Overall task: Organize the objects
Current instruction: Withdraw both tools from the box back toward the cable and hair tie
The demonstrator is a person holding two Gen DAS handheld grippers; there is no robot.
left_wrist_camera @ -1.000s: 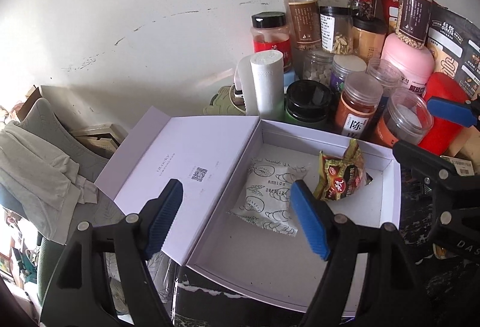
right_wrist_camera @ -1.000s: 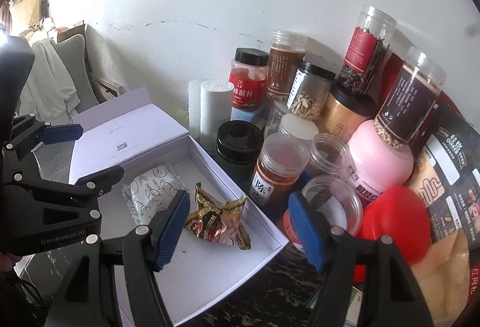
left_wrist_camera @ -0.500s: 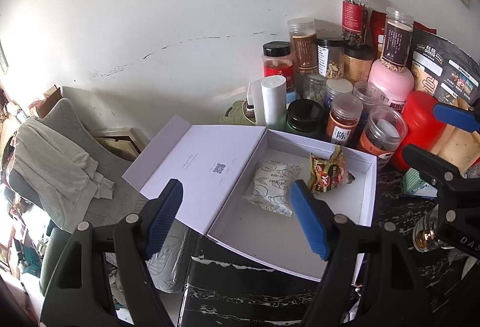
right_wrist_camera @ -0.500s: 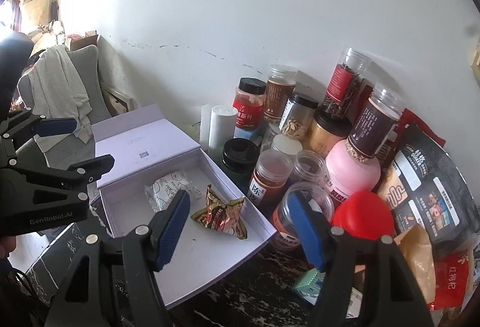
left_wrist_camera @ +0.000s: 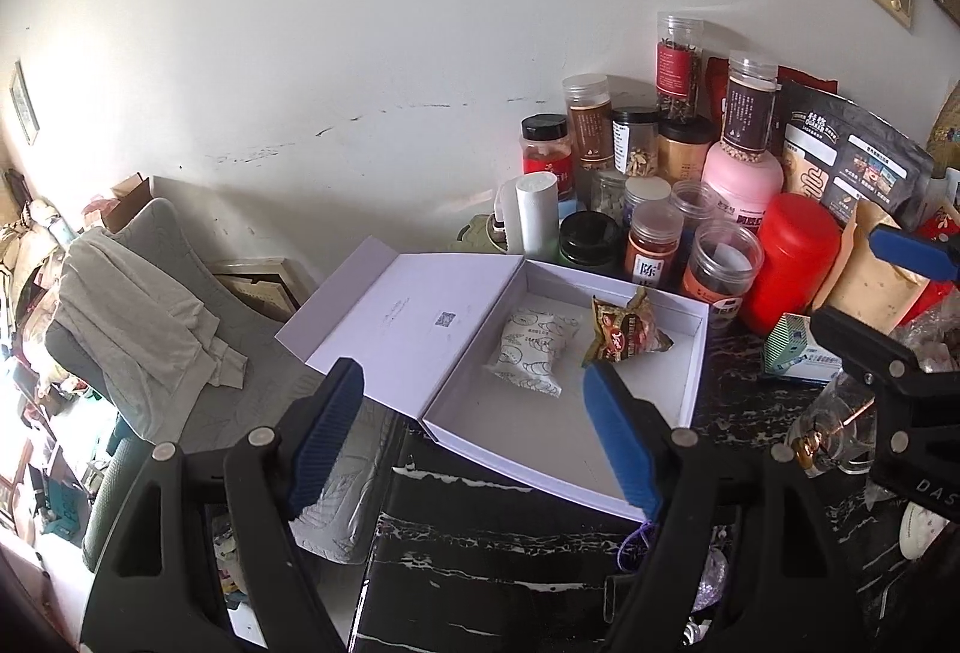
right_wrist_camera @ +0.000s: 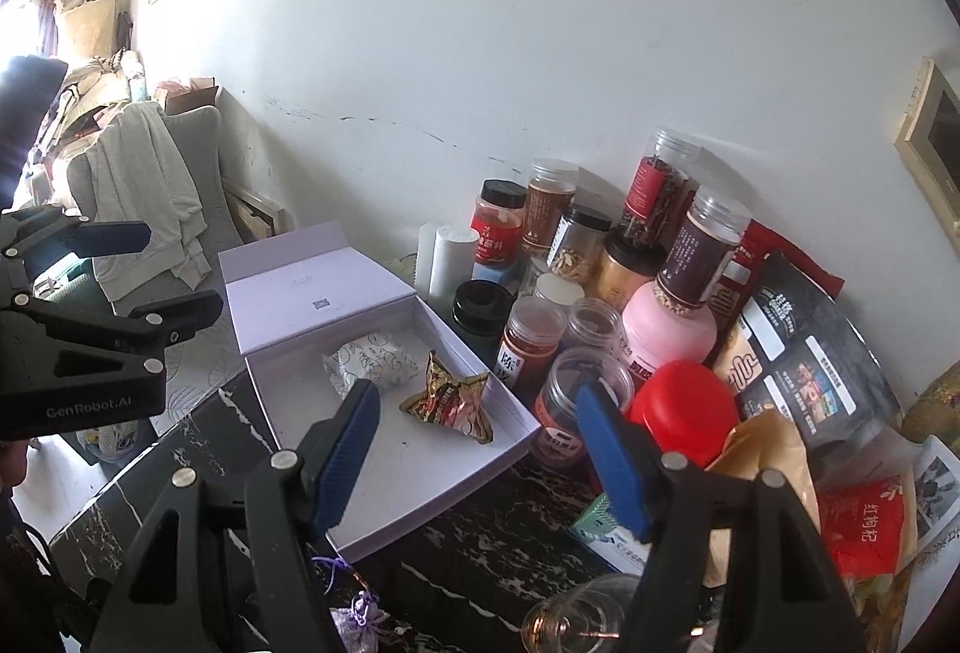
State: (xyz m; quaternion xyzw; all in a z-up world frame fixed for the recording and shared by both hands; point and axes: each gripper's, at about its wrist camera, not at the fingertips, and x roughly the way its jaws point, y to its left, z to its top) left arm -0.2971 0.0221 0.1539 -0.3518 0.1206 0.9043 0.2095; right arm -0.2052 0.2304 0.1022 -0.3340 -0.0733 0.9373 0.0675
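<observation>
From the left wrist, the left hand-held gripper (left_wrist_camera: 471, 428) hangs open and empty above the white box (left_wrist_camera: 606, 500), which lies open on the dark desk (left_wrist_camera: 510, 581). Inside lie a white packet (left_wrist_camera: 531, 350) and a crinkled foil packet (left_wrist_camera: 624, 335), likely light, soft and slippery; best pinched across the middle.

The right wrist adds the right hand-held gripper (right_wrist_camera: 477, 452), also open and empty, and a glass (right_wrist_camera: 585, 620) hard to make out before.
</observation>
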